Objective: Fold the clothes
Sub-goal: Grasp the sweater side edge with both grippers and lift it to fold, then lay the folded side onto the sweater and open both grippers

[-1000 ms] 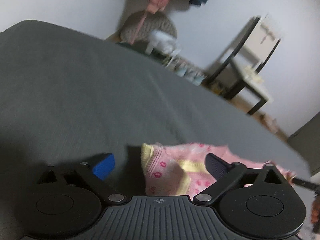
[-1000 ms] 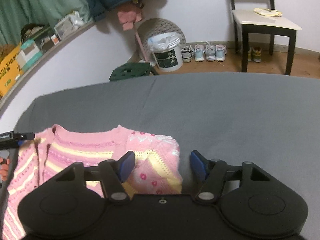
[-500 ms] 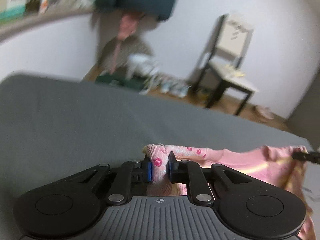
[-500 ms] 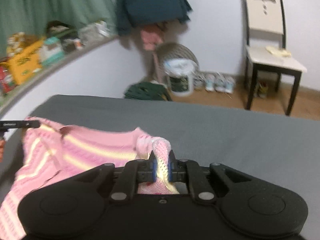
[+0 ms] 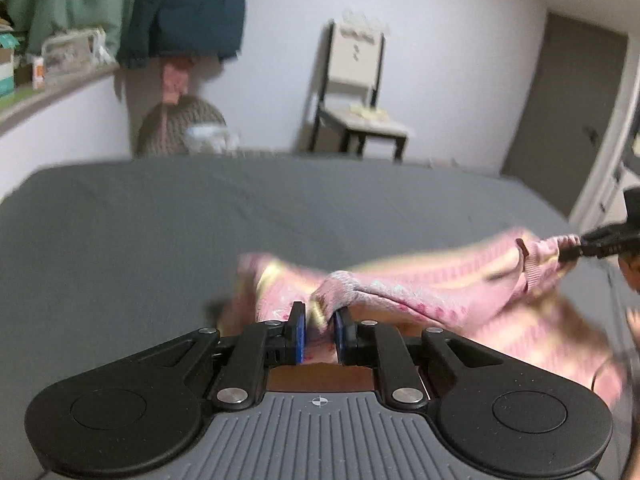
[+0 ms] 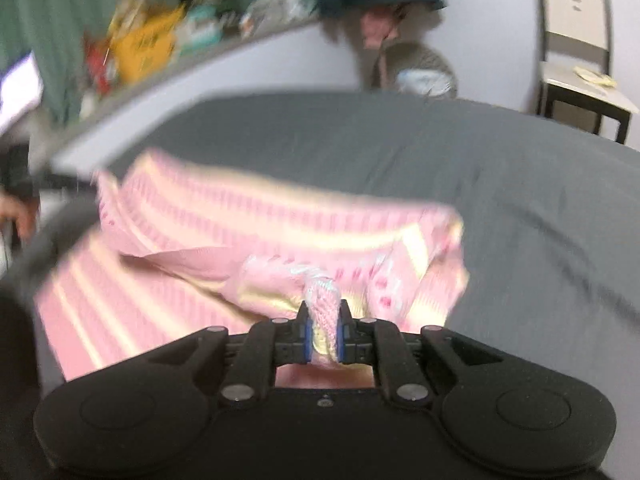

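A pink knitted sweater with yellow stripes is lifted off the grey bed, stretched between both grippers. My left gripper is shut on a bunched corner of the sweater. The other gripper shows at the far right of the left wrist view, pinching the opposite corner. In the right wrist view, my right gripper is shut on a bunched fold of the sweater, which hangs blurred to the left over the bed. A hand shows at the left edge.
A chair stands by the far wall beyond the bed. A dark jacket hangs on the wall above a round woven basket. A cluttered shelf runs along the left wall. A grey door is at right.
Both grippers shut on the sweater's corners about half a second ago. Since then they have lifted it off the bed and the cloth is moving, blurred.
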The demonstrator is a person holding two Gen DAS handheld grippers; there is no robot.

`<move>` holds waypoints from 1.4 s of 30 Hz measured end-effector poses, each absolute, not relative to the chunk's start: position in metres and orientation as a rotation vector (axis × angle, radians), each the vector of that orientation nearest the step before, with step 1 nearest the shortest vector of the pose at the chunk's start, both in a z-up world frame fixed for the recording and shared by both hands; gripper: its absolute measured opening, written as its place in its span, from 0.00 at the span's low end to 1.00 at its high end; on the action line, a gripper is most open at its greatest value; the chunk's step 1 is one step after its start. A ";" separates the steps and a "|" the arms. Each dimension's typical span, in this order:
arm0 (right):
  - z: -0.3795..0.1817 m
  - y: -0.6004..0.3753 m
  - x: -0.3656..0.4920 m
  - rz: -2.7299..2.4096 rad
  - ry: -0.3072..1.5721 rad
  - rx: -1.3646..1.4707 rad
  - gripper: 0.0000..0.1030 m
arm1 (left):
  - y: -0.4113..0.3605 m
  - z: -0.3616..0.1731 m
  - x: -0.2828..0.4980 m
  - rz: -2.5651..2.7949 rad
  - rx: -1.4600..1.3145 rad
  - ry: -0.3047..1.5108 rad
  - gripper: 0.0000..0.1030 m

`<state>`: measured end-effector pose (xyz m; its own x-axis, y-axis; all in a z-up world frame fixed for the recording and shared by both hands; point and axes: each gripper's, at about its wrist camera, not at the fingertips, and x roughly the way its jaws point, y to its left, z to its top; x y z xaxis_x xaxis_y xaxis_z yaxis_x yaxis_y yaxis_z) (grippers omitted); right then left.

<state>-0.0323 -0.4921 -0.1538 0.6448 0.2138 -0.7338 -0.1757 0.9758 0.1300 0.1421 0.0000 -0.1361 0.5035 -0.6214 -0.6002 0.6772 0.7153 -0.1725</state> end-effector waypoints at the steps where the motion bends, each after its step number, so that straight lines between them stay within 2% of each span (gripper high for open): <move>1: -0.163 -0.484 -0.040 0.221 0.854 -0.001 0.17 | 0.003 -0.144 0.134 -0.785 0.104 0.715 0.14; 2: -0.167 -0.475 -0.045 0.209 0.851 -0.059 0.19 | 0.004 -0.152 0.128 -0.776 0.130 0.734 0.15; 6: -0.166 -0.441 -0.061 0.193 0.775 -0.370 0.48 | -0.008 -0.165 0.104 -0.717 0.361 0.728 0.15; 7: -0.165 -0.431 -0.065 0.196 0.753 -0.474 0.51 | -0.012 -0.166 0.098 -0.699 0.435 0.711 0.16; 8: -0.165 -0.421 -0.069 0.209 0.738 -0.578 0.51 | -0.017 -0.167 0.092 -0.681 0.509 0.693 0.24; 9: -0.165 -0.413 -0.071 0.224 0.725 -0.665 0.51 | -0.022 -0.168 0.085 -0.662 0.605 0.656 0.40; 10: -0.166 -0.406 -0.073 0.245 0.719 -0.720 0.50 | -0.028 -0.169 0.077 -0.646 0.716 0.597 0.51; 11: -0.168 -0.400 -0.074 0.267 0.712 -0.775 0.50 | -0.033 -0.169 0.071 -0.644 0.794 0.543 0.73; 12: -0.171 -0.393 -0.075 0.282 0.706 -0.834 0.50 | -0.038 -0.170 0.064 -0.641 0.870 0.488 0.87; 14: -0.180 -0.381 -0.077 0.288 0.694 -0.966 0.50 | -0.047 -0.172 0.053 -0.643 1.016 0.372 0.88; 21: -0.208 -0.358 -0.080 0.316 0.685 -1.223 0.39 | -0.081 -0.200 0.030 -0.657 1.490 0.125 0.88; 23: -0.215 -0.359 -0.079 0.322 0.701 -1.263 0.20 | -0.087 -0.211 0.026 -0.702 1.615 0.080 0.86; 24: -0.219 -0.359 -0.078 0.325 0.709 -1.283 0.12 | -0.089 -0.216 0.025 -0.731 1.670 0.062 0.73; 25: -0.221 -0.360 -0.078 0.327 0.712 -1.295 0.11 | -0.092 -0.216 0.025 -0.749 1.676 0.076 0.63; 26: -0.219 -0.363 -0.078 0.324 0.703 -1.285 0.10 | -0.095 -0.216 0.026 -0.767 1.681 0.089 0.40; 27: -0.213 -0.365 -0.079 0.319 0.684 -1.265 0.10 | -0.098 -0.216 0.027 -0.786 1.686 0.103 0.21; 28: -0.205 -0.368 -0.080 0.312 0.661 -1.241 0.10 | -0.100 -0.215 0.027 -0.804 1.685 0.117 0.15; 32: -0.175 -0.381 -0.086 0.315 0.599 -1.161 0.10 | -0.099 -0.167 0.038 -0.852 1.341 0.221 0.13; 35: -0.178 -0.381 -0.089 0.348 0.614 -1.181 0.10 | -0.087 -0.136 0.042 -0.889 1.116 0.302 0.13; 39: -0.183 -0.382 -0.094 0.392 0.634 -1.208 0.10 | -0.079 -0.151 0.037 -0.936 1.156 0.393 0.13; 41: -0.185 -0.383 -0.096 0.415 0.644 -1.221 0.15 | -0.080 -0.166 0.039 -0.943 1.194 0.458 0.14; 42: -0.186 -0.383 -0.097 0.426 0.649 -1.228 0.26 | -0.081 -0.169 0.037 -0.929 1.216 0.440 0.14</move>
